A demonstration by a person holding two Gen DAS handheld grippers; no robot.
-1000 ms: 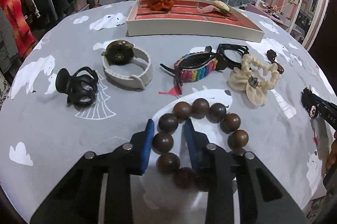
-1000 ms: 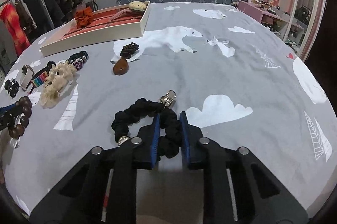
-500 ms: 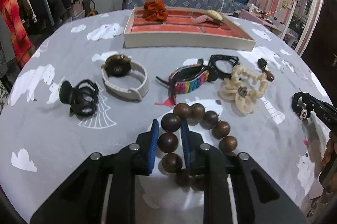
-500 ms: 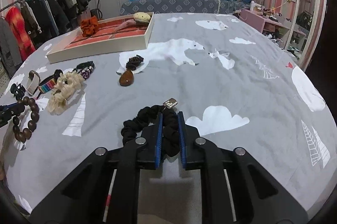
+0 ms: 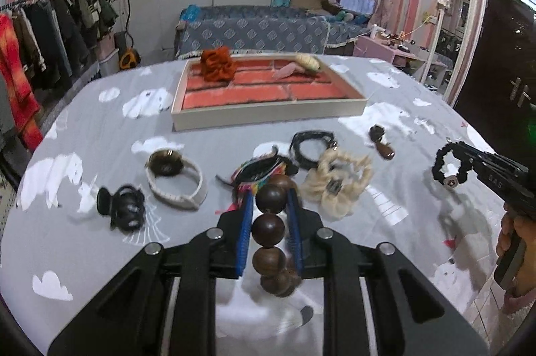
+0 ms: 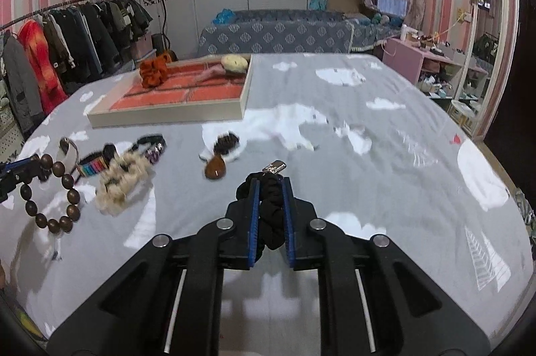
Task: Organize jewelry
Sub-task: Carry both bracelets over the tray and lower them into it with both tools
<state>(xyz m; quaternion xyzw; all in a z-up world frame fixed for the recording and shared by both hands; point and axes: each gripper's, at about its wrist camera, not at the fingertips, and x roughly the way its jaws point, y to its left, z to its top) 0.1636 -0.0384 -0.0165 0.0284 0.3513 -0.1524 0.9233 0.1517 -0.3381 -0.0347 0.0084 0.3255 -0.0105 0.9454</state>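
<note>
Bead bracelet hanging lengthwise, pinched between left fingers; scrunchie between right fingers.

Dark brown bead bracelet, black scrunchie, cream scrunchie, orange-red tray lining (brick-patterned), grey cloud-printed cloth.

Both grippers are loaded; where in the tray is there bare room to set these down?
Tray: the whole near row is bare, plus the strip between orange scrunchie and cream clip. Crowded: the bedspread before the tray, around white watch and cream scrunchie.
</note>
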